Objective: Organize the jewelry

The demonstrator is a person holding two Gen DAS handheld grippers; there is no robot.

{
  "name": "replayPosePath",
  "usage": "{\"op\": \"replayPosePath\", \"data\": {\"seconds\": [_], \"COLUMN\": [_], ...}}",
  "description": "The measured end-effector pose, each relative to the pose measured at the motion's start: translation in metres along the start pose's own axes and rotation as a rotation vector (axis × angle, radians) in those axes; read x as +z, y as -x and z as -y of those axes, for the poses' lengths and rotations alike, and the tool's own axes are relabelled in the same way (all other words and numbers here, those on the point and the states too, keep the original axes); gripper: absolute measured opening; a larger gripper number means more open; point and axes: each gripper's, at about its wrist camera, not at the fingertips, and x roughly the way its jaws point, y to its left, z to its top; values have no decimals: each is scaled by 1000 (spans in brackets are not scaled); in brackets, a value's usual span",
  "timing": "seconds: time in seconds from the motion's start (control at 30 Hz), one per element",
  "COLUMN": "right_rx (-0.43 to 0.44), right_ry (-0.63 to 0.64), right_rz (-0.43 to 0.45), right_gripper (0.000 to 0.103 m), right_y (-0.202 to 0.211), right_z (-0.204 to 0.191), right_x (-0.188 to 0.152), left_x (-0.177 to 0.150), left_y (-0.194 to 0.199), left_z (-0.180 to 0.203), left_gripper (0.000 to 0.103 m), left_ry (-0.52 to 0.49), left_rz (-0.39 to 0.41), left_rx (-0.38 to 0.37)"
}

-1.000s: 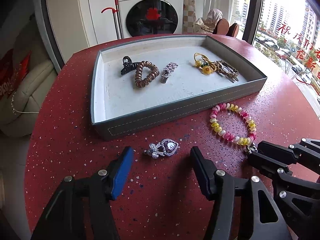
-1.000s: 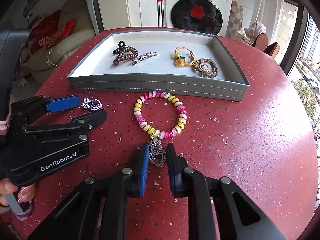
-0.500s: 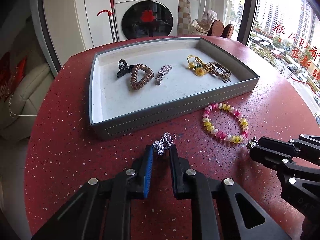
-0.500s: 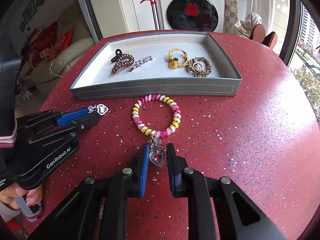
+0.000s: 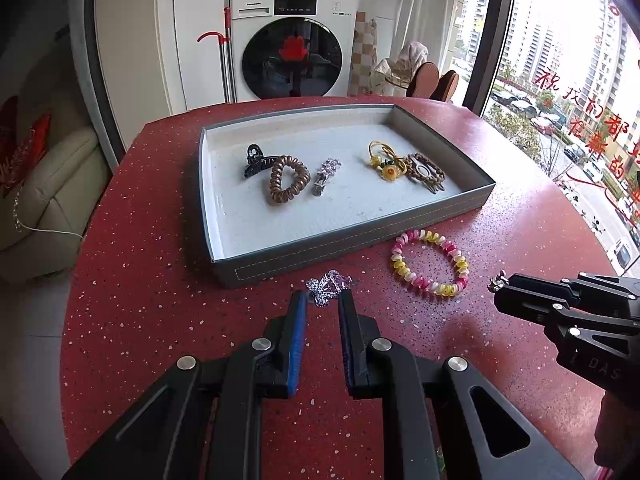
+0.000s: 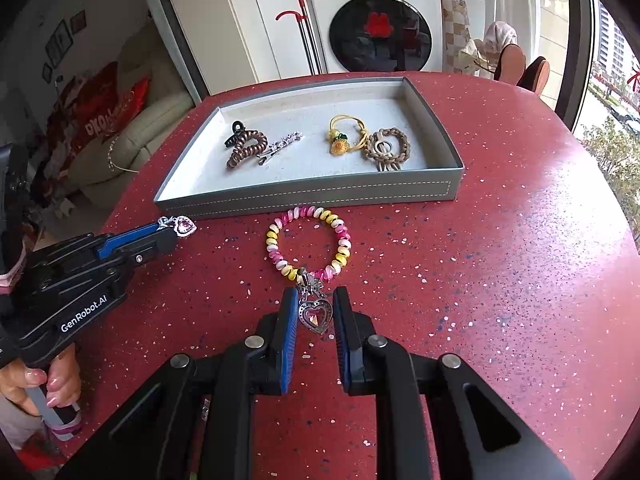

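Note:
My left gripper (image 5: 323, 300) is shut on a silver brooch with a pink heart stone (image 5: 328, 286), held just above the red table in front of the grey tray (image 5: 344, 246); the brooch also shows in the right wrist view (image 6: 182, 225). My right gripper (image 6: 313, 304) is shut on the silver heart charm (image 6: 316, 316) of a pink, yellow and white bead bracelet (image 6: 308, 242), which lies on the table before the tray (image 6: 312, 196). The bracelet (image 5: 430, 262) and right gripper (image 5: 500, 286) show in the left wrist view.
The tray holds a black claw clip (image 5: 254, 158), a brown coil hair tie (image 5: 289, 180), a silver clip (image 5: 326, 174), a yellow flower tie (image 5: 386, 164) and a braided brown piece (image 5: 426, 170). The round table's edge curves close on both sides.
My left gripper closed on the brooch and lifted it off the table, rising and pulling back a little. My right gripper stays shut on the heart charm.

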Motion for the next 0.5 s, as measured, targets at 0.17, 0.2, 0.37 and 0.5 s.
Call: {"op": "replayPosePath", "data": {"seconds": [0.17,0.2,0.37,0.5], "right_rx": [8,6,1,3], "right_ry": [-17,-18,-24,-30], "right_rz": [19,24,52,78], "right_gripper": [19,19,19,19], "right_y": [9,11,21,28], "right_z": [6,8,14,18], "right_x": [8,10,25,43], "left_x": [8,9,21,33], "left_y": [10,12,20,22], "left_z": [1,1,3,2], "left_gripper": [34,34,34,34], "left_ry": [2,1,-2,3], "left_rz": [23,28,56,71], "left_rx": [-10,-10,-8,-10]}}
